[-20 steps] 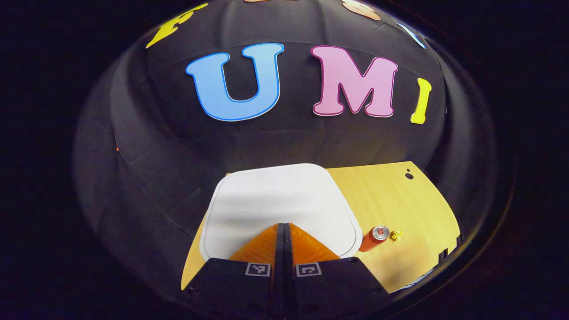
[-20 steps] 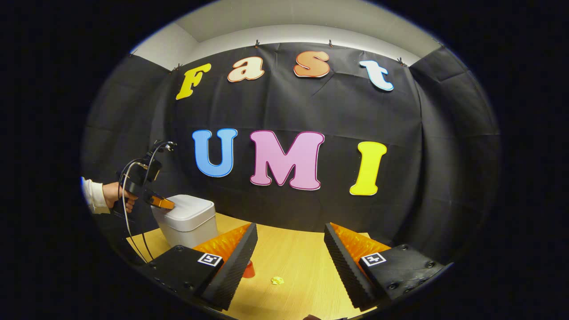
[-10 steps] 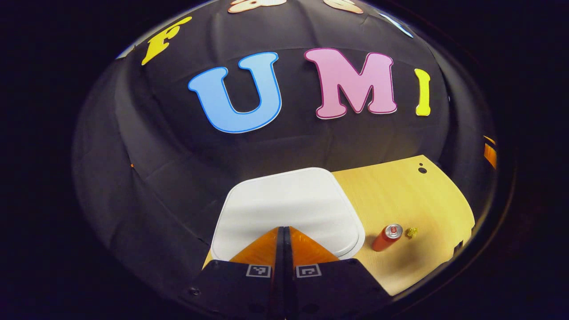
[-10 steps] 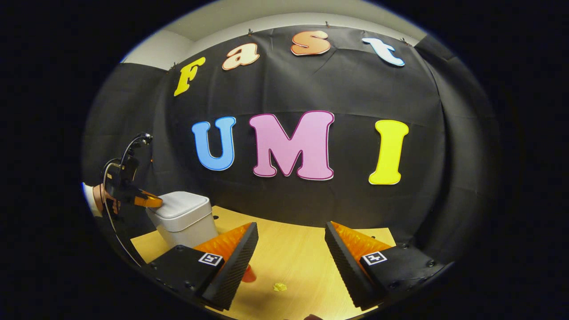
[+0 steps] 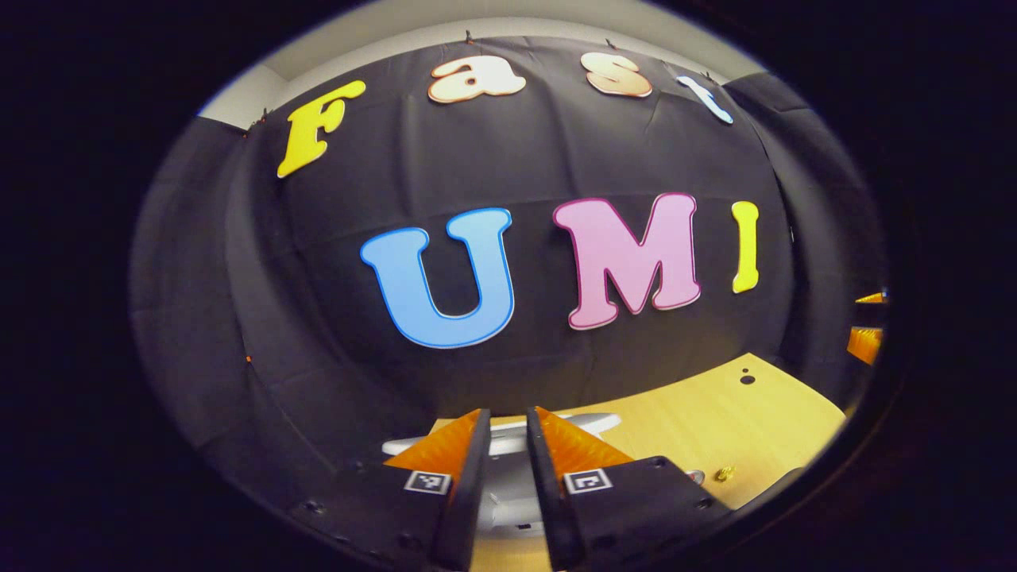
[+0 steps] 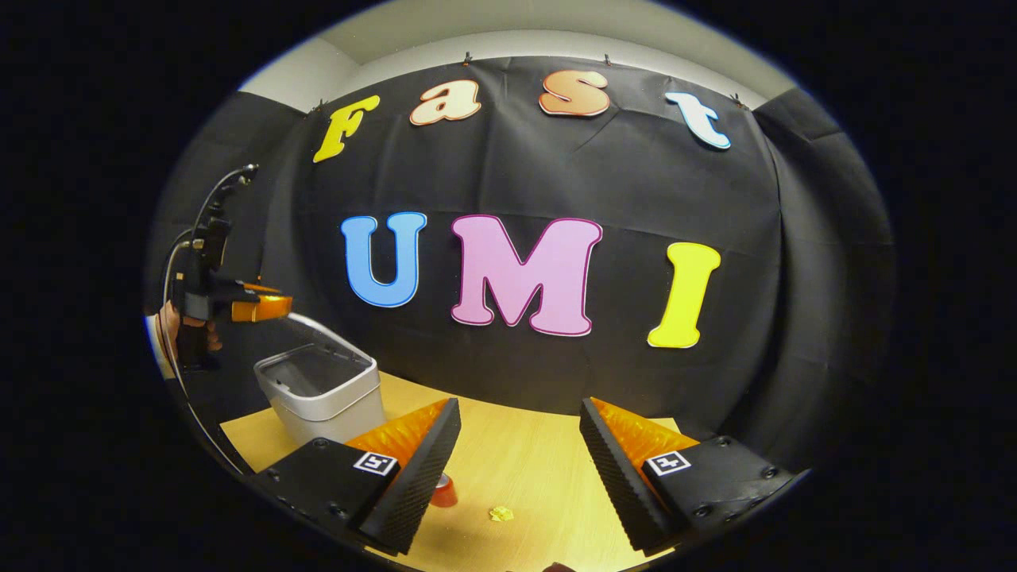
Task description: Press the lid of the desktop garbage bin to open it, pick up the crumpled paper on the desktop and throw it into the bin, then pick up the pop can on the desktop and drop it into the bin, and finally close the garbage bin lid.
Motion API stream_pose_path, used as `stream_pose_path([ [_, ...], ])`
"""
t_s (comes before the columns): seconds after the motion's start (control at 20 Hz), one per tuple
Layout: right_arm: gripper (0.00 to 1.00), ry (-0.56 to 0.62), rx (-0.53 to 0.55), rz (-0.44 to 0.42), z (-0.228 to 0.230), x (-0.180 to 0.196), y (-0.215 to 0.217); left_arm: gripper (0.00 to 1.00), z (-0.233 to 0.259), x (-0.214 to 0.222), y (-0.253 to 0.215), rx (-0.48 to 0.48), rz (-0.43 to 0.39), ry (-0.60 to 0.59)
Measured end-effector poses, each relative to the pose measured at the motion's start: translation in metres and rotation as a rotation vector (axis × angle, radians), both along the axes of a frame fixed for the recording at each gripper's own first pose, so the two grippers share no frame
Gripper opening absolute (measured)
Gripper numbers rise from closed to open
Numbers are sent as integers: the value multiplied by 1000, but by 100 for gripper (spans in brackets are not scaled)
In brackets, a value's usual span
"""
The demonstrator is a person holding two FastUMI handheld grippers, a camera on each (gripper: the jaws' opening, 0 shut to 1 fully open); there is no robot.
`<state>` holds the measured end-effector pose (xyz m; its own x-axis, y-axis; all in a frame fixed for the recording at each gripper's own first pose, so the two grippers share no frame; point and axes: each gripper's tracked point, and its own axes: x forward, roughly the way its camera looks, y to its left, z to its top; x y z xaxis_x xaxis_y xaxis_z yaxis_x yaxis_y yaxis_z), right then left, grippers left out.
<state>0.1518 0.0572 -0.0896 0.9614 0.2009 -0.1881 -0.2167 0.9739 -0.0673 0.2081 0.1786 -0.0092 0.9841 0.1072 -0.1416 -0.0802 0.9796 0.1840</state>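
With the lid [image 6: 322, 332] tilted up, the bin [image 6: 326, 397] stands open at about 9 o'clock in the right gripper view, on the far left part of the bench [image 6: 516, 453]. Left tongs [image 6: 266, 307] hang just above the raised lid edge, held by a hand [image 6: 179, 326]; can't tell from there whether they touch it. In the left gripper view, left tongs [image 5: 506, 445] show a narrow gap between the fingers, nothing in it, lid [image 5: 556, 425] edge just past the tips. Call them slightly parted, not gripping.

Right tongs [image 6: 518, 453] are spread wide, empty, above the bench. Can [image 6: 443, 491] sits at 6 o'clock in the right gripper view, partly hidden behind the left finger. Crumpled paper [image 6: 500, 514] lies just right of the can, apart from it, between the two fingers. In the left gripper view the paper [image 5: 723, 474] is at about 4 o'clock, can top [image 5: 696, 476] beside it, mostly hidden.
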Motion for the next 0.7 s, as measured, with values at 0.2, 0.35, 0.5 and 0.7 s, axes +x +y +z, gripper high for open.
stream_pose_path([
  [0.2,97,16,-18,-35,-3,-5,3,96,48,-45,-11,-13,-12,-165],
  [0.35,97,28,-18,-27,-6,2,14,96,54,-69,-18,-61,-30,-175],
  [0.5,97,63,-49,16,-21,22,30,96,36,-96,-16,-122,-26,-144],
  [0.7,98,204,-91,78,-82,58,40,96,36,-138,11,-117,47,-136],
])
